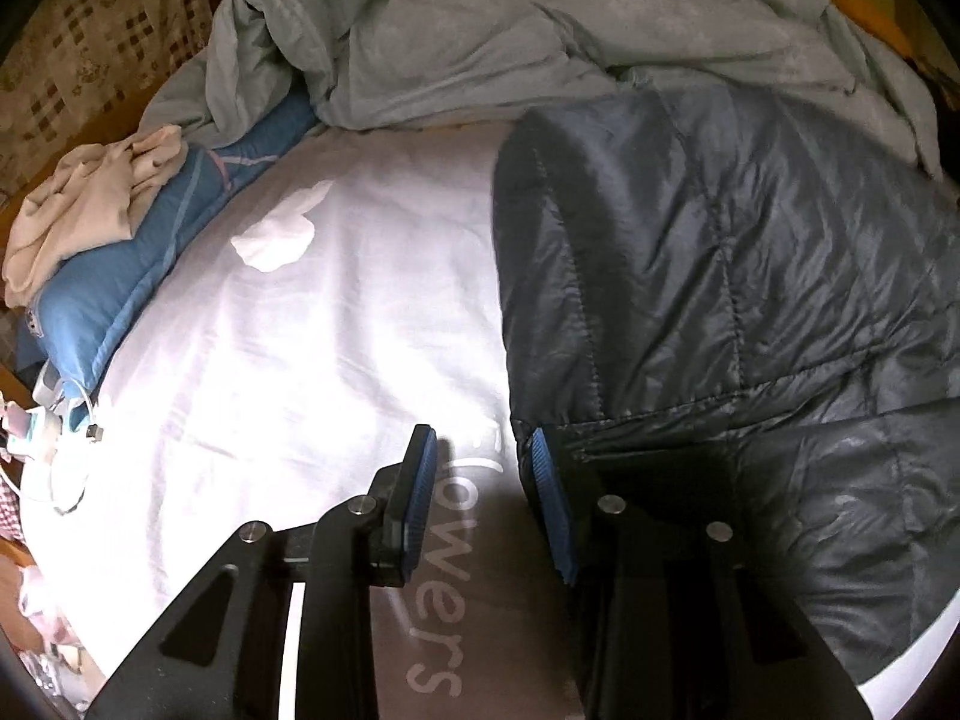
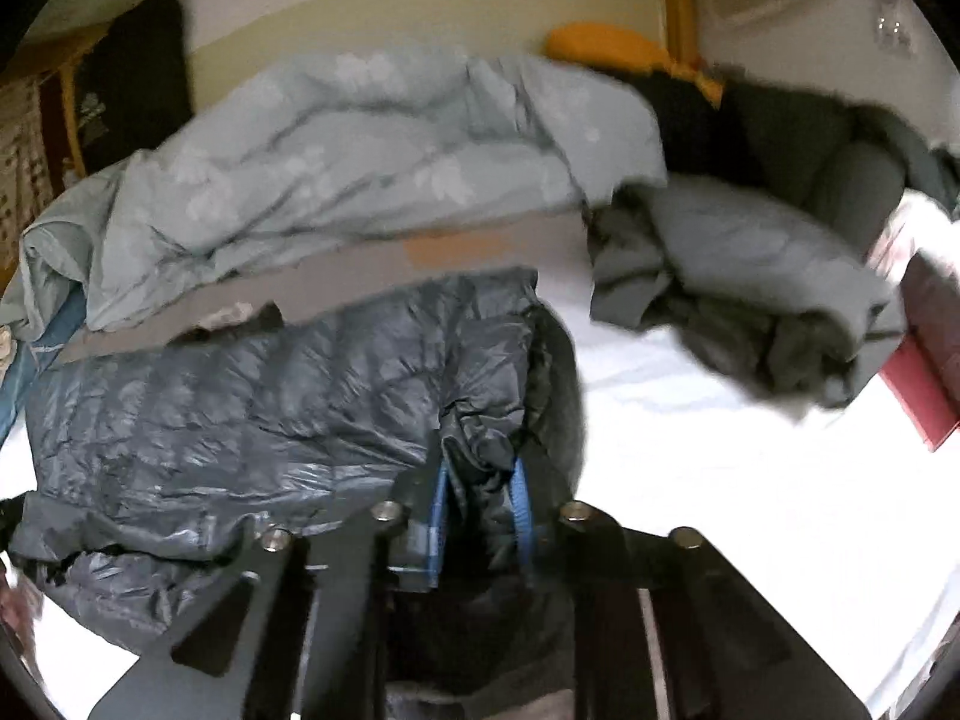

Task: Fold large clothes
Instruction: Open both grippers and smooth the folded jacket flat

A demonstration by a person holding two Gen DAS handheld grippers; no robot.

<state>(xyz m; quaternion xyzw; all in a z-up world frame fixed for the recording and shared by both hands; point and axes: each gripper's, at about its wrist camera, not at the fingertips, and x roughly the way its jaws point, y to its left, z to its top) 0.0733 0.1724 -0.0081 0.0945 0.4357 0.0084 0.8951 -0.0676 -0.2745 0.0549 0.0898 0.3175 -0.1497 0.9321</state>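
Jacket (image 1: 750, 300), dark and quilted, lay on the white sheet (image 1: 300, 330), its lower part cut off by both frames. Right gripper (image 2: 480, 498) was clamped on a bunched fold of it; left gripper (image 1: 480, 480) stood parted at its edge, contact unclear.

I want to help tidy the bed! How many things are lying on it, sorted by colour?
Dark navy quilted puffer jacket: 1
Pale grey-green flowered duvet: 1
Blue pillow: 1
Cream crumpled garment: 1
Total: 4
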